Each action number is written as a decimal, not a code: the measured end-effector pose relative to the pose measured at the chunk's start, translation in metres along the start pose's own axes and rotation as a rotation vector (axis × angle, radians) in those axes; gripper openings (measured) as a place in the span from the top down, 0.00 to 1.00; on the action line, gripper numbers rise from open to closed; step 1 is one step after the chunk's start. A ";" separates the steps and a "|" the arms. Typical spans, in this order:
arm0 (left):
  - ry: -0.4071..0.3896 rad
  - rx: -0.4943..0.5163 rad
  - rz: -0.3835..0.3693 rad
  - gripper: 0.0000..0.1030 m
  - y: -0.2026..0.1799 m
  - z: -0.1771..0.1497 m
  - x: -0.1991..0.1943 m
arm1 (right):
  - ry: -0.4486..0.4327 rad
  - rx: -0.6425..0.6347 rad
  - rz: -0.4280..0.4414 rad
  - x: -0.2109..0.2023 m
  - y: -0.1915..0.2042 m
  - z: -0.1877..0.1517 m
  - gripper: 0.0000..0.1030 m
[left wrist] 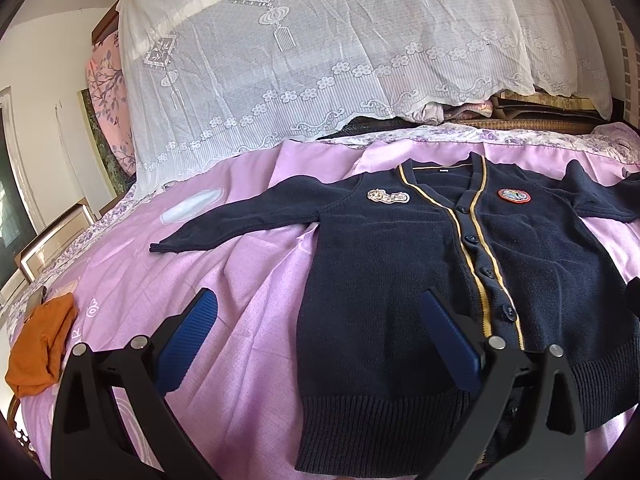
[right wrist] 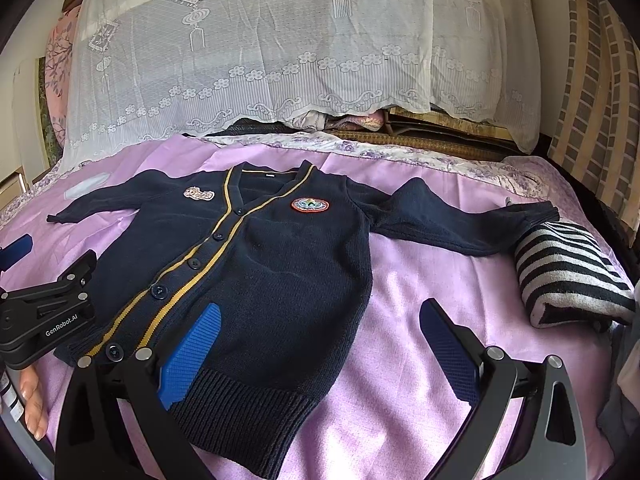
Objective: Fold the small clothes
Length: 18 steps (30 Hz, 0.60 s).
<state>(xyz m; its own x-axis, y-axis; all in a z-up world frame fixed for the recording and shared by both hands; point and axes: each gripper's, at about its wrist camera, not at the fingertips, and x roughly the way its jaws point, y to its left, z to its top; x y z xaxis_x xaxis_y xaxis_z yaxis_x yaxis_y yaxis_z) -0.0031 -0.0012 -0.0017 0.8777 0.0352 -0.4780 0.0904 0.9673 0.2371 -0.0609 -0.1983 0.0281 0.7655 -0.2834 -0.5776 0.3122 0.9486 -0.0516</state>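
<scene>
Left wrist view shows the navy cardigan spread flat and buttoned on the pink bedspread, sleeves out, hem toward the near edge. Both the left gripper and right gripper hover above the hem, jaws spread wide, grasping nothing. A striped folded garment lies at the bed's right edge, an orange cloth at its left.

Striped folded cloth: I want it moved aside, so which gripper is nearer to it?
Right. The right gripper hovers just beside the striped folded cloth; the left gripper is across the navy cardigan, at its opposite edge.
</scene>
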 end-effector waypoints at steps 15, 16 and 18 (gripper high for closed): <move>0.004 -0.003 -0.002 0.04 0.001 -0.001 0.001 | 0.004 0.003 0.001 0.003 -0.002 0.000 0.03; 0.004 -0.002 -0.002 0.04 0.001 0.000 0.001 | 0.004 0.003 0.001 0.002 -0.002 0.000 0.03; 0.003 -0.003 -0.002 0.04 0.002 0.000 0.001 | 0.005 0.004 0.001 0.002 -0.002 0.000 0.03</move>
<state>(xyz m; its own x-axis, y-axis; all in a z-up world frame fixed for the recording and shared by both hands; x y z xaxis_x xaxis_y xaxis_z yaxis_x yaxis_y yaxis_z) -0.0021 0.0004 -0.0023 0.8760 0.0343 -0.4810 0.0907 0.9680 0.2341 -0.0598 -0.2008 0.0272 0.7632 -0.2813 -0.5818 0.3132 0.9485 -0.0477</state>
